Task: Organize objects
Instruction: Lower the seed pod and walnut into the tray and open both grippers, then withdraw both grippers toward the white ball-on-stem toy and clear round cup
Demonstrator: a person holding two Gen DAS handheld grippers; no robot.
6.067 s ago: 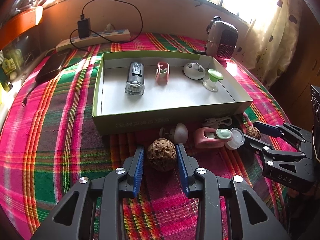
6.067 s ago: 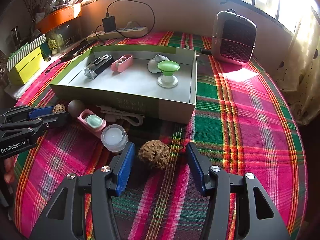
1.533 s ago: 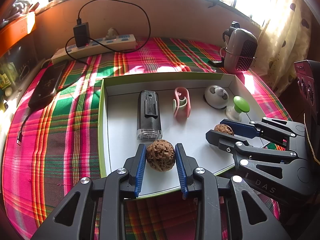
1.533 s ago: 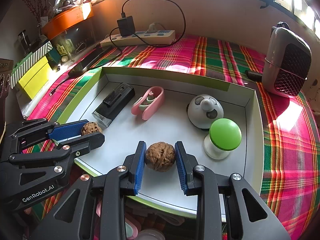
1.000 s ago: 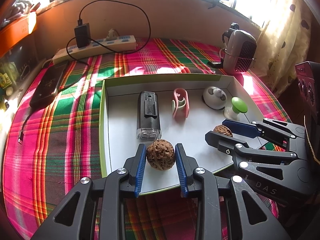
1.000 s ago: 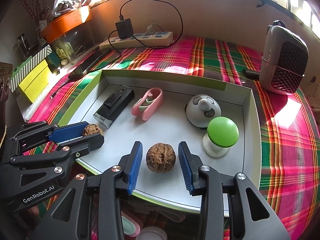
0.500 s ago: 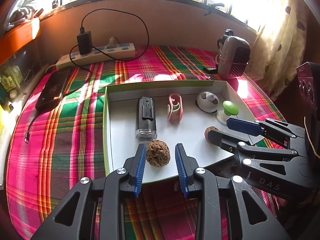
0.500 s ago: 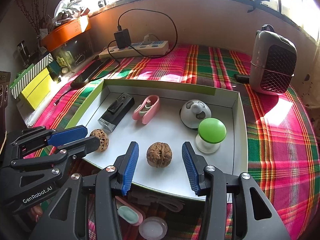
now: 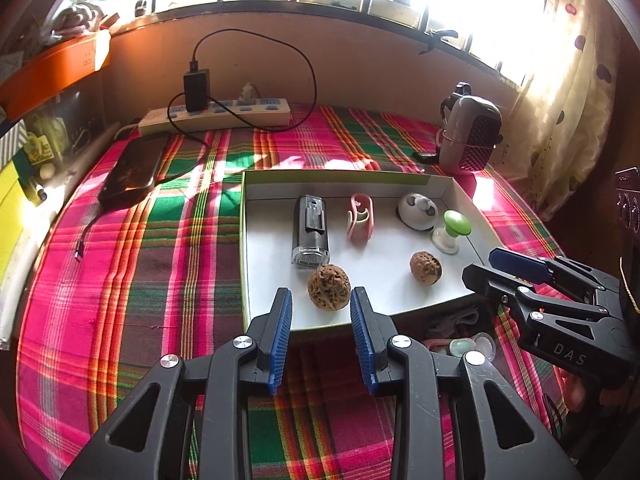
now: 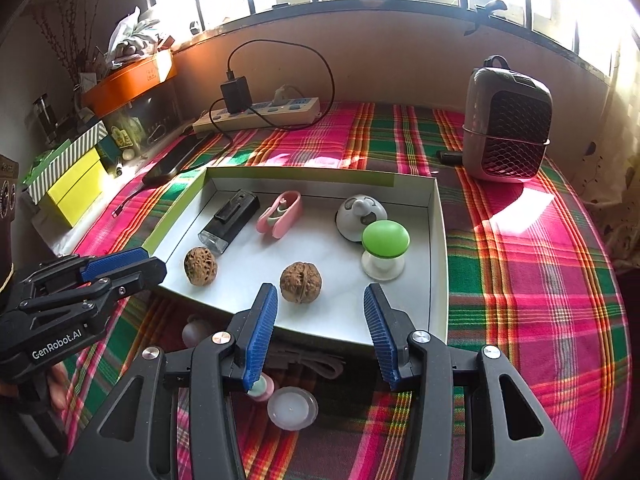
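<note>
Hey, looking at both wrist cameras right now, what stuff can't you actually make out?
- Items in front of the box, right wrist view: the pink piece and grey cable are mostly hidden by the right gripper.
- Same items, left wrist view: in shadow behind the box wall, partly covered by the right gripper.
- Window, both views: washed out by glare.
- Shelf clutter, right wrist view: too small and dim to identify.

A white power strip (image 10: 258, 113) with a black charger (image 10: 236, 94) plugged in lies along the wall on the plaid cloth (image 10: 520, 280). A grey heater (image 10: 506, 128) stands at the right, a dark phone (image 9: 134, 168) lies left, and an orange box (image 10: 132, 80) sits on the shelf.
</note>
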